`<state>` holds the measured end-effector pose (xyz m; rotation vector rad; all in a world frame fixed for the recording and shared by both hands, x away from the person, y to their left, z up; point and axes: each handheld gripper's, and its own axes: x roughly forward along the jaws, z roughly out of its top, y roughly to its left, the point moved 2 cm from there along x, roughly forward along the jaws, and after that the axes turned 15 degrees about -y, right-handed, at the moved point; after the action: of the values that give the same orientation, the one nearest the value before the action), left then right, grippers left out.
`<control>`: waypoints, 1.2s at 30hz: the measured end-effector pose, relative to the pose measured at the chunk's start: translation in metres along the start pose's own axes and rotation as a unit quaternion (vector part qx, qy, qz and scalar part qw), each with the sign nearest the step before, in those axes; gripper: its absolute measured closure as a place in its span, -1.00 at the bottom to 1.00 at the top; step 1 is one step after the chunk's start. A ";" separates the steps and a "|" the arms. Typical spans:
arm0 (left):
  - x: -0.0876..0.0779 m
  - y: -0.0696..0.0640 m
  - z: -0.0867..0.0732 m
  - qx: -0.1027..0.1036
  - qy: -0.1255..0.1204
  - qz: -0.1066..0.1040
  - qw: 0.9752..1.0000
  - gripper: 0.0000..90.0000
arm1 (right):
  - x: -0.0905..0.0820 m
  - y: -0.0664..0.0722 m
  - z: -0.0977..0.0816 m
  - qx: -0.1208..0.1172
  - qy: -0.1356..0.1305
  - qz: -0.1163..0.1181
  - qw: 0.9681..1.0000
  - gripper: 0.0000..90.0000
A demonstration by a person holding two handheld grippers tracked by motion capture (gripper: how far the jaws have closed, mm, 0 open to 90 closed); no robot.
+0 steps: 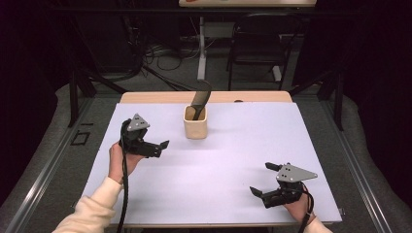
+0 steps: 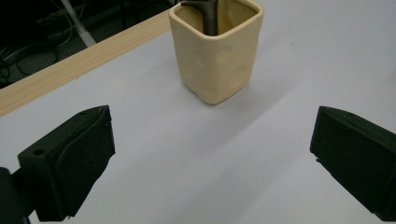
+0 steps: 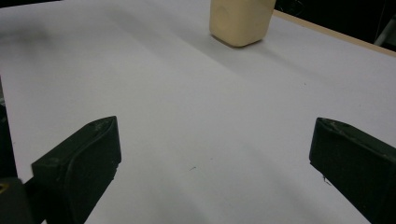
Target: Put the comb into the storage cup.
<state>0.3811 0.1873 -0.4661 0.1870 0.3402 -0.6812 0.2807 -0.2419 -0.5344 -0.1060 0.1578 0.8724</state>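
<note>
A cream-coloured, square-mouthed ceramic cup [image 1: 196,124] stands upright on the white sheet [image 1: 214,165] that covers the table, near the sheet's far edge and a little left of centre. A dark, curved utensil handle [image 1: 200,98] sticks up out of it and leans toward the far right; what its lower end looks like is hidden inside the cup, so it may be a spatula or a spoon. In the left gripper view the cup's walls look slightly dented (soft dimples on the near faces).

The left gripper [image 1: 163,147] is held above the sheet just left of the cup, its black jaws spread wide apart with nothing between them and pointed toward the cup. The right gripper [image 1: 263,178] sits low at the near right of the sheet, well apart from the cup, its jaws likewise wide apart and empty. A strip of pale wooden tabletop [image 1: 160,97] shows beyond the sheet's far edge.
</note>
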 end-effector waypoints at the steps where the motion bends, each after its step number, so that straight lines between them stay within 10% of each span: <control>1: -0.002 0.000 -0.002 -0.001 0.000 0.000 1.000 -1.00 | 0.000 0.000 0.000 0.001 0.000 0.000 1.000 -0.96; 36: -0.041 -0.024 -0.046 -0.006 -0.028 0.013 1.000 -1.00 | 0.000 -0.001 0.000 0.000 0.006 -0.007 1.000 -0.95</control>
<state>0.3247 0.2056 -0.4957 0.1599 0.2883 -0.6581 0.2810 -0.2424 -0.5342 -0.1123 0.1675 0.8583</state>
